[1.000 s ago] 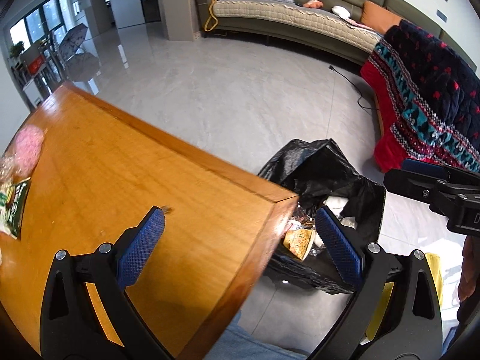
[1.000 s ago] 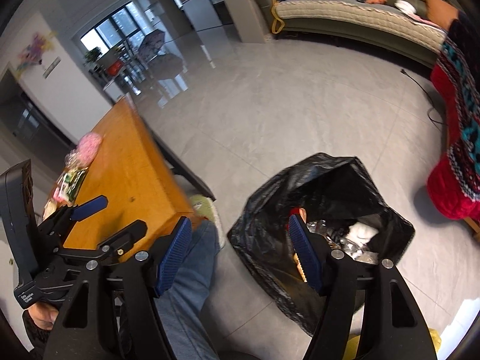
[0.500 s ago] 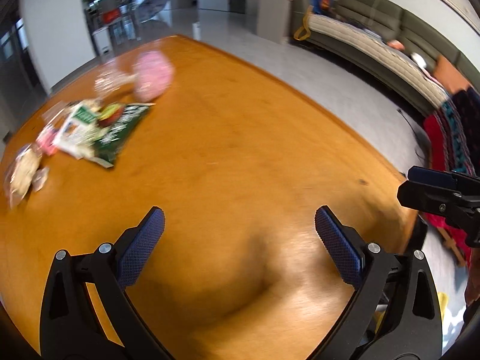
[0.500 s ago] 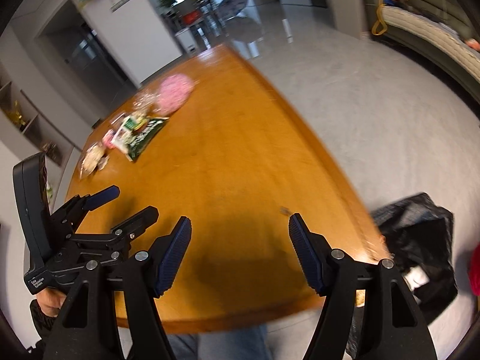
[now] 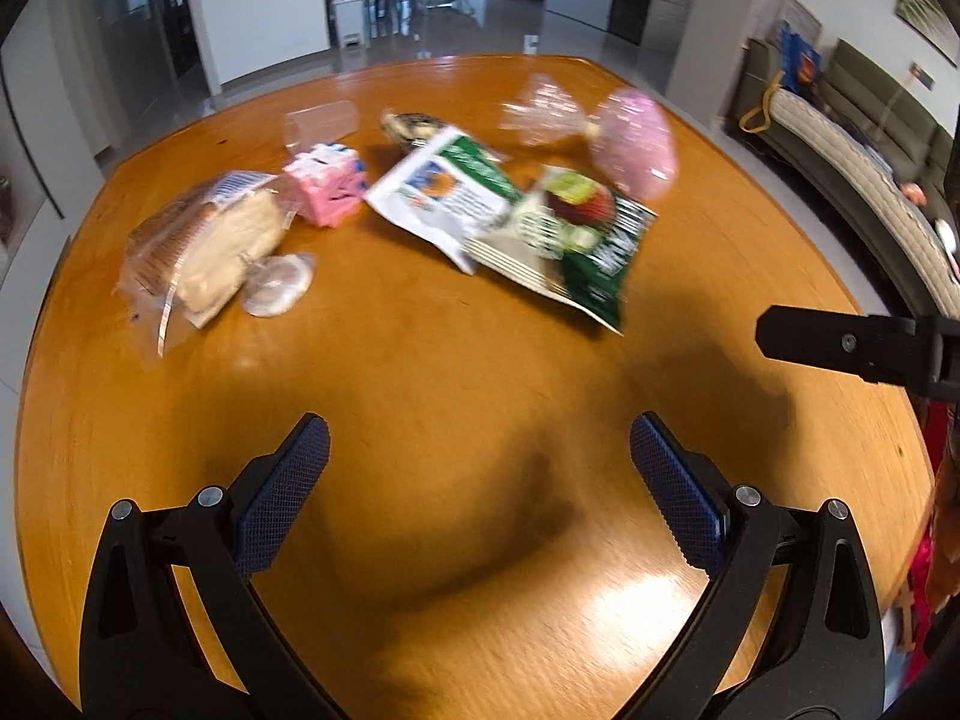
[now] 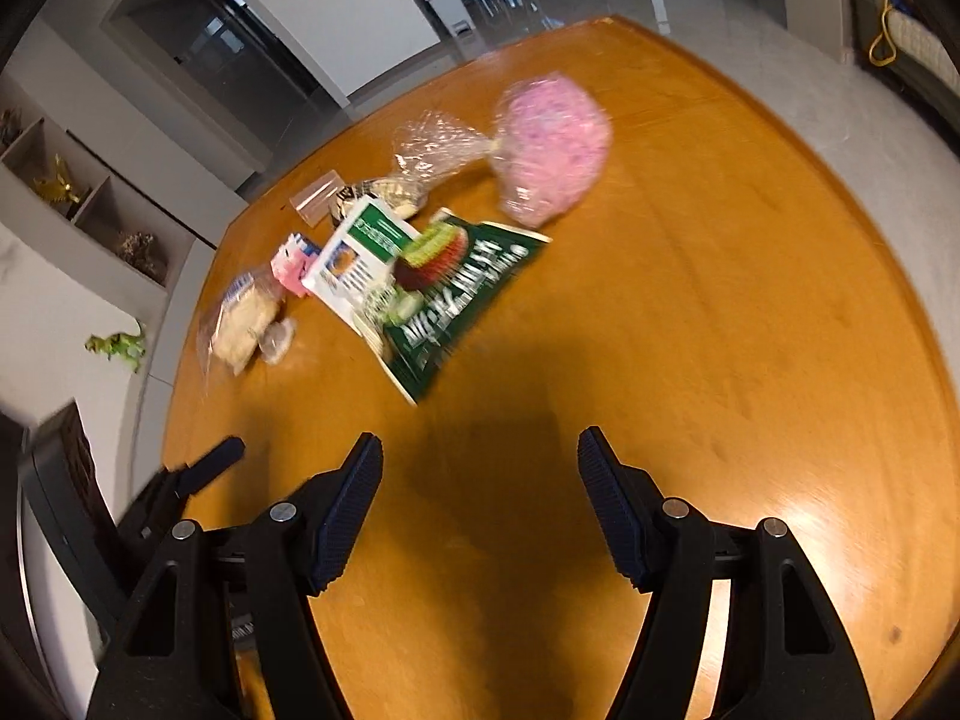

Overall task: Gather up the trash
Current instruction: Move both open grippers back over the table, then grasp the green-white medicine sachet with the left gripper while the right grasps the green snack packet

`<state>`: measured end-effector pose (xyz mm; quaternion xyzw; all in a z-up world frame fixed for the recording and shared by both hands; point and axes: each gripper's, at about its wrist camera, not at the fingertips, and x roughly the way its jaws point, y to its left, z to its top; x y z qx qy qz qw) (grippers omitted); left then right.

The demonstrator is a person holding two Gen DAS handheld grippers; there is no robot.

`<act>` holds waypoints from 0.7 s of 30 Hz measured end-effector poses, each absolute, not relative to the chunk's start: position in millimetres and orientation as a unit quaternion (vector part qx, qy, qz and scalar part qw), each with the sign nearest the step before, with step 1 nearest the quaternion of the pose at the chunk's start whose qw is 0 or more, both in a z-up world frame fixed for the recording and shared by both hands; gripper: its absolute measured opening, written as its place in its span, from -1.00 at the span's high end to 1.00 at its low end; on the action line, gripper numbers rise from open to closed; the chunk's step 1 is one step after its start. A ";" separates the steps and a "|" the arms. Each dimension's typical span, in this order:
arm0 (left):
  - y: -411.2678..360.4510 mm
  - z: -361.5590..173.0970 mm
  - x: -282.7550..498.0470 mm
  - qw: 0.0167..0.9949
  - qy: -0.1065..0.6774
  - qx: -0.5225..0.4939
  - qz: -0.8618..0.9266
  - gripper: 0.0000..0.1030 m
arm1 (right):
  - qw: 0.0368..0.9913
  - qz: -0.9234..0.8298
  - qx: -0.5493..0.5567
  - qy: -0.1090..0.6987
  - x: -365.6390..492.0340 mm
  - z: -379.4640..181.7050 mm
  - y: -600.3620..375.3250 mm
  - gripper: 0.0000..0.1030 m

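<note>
Hovering over the near table (image 5: 456,396), both the left hand-held gripper (image 5: 480,462) and right hand-held gripper (image 6: 480,480) gape wide, holding nothing. Farther off lies the green snack wrapper (image 5: 576,246) (light, crinkly, probably slippery); pinch its near edge.

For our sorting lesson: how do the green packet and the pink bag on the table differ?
The green packet lies flat and is printed and opaque; the pink bag is rounded, bulging, and clear plastic with a twisted neck. The packet lies nearer the grippers. Both rest on the table, ungripped.
</note>
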<state>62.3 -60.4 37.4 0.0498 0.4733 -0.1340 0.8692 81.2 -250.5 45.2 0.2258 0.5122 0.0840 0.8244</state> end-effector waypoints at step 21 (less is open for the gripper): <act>-50.7 27.9 111.3 0.866 0.481 0.069 -0.121 -0.88 | 0.803 0.009 0.191 0.565 154.3 27.7 -223.4 0.08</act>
